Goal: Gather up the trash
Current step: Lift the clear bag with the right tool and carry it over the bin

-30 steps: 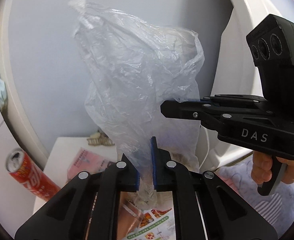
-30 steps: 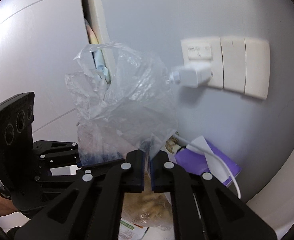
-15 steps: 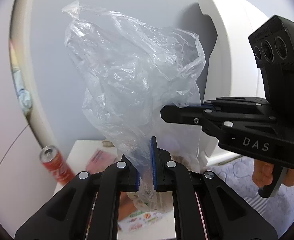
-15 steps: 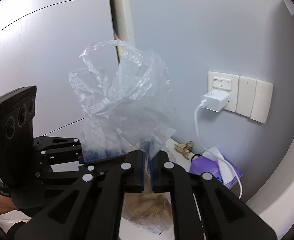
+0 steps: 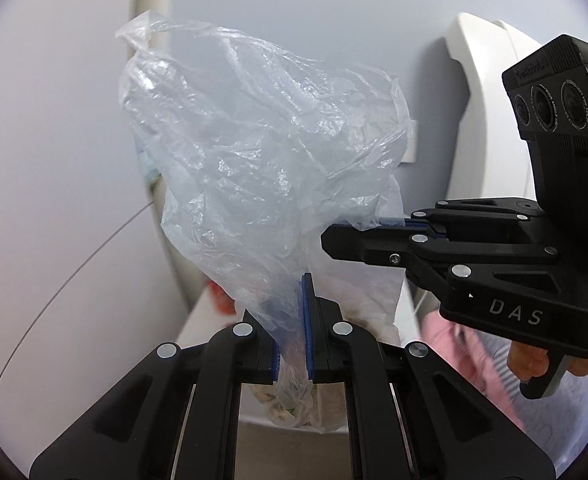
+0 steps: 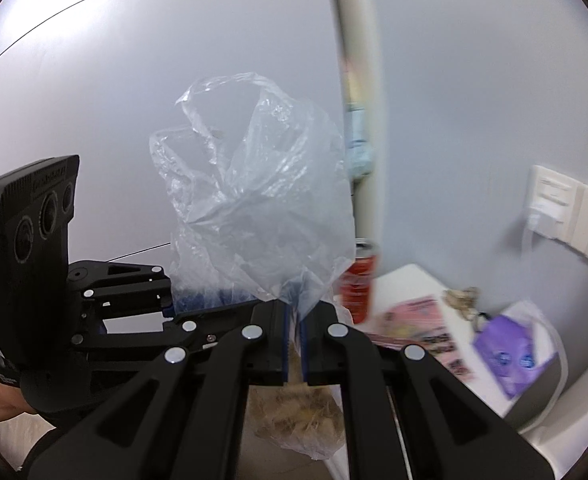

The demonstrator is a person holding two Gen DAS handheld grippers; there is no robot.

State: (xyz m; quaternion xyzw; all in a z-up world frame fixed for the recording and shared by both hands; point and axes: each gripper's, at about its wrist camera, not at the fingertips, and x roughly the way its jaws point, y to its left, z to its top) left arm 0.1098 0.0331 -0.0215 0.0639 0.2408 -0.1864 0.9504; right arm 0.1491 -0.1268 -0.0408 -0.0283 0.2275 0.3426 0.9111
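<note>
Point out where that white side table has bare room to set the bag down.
The white table shows a bare strip at its far edge, between the red can and the keys. Crowded elsewhere: pink leaflet mid-table, purple packet near the front. Both grippers grip the plastic bag.

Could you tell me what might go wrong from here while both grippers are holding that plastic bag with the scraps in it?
1. The plastic bag is thin film, pinched by the left gripper and the right gripper; pulling them apart could tear it or slip it free.
2. The scraps sag below the grips, so a slip would likely spill them.
3. The red can stands close behind the bag; a swing might topple it.
</note>
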